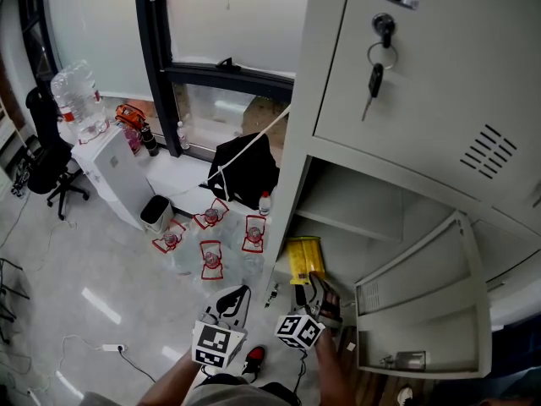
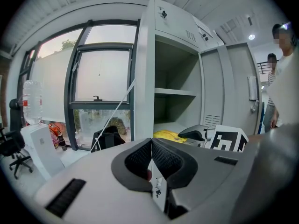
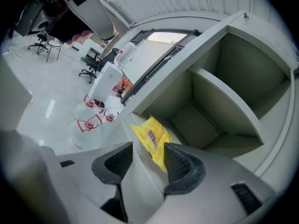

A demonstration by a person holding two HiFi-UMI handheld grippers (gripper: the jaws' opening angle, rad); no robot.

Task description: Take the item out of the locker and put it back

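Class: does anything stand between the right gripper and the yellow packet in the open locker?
Nothing visible does. The yellow packet lies at the locker compartment's front edge, its near end between the right gripper's open fingers. The door is swung aside.

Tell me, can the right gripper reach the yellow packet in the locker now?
Probably yes. The locker door stands open, and the jaws of the right gripper are apart, with the near end of the yellow packet between them. Nothing seems to block it.
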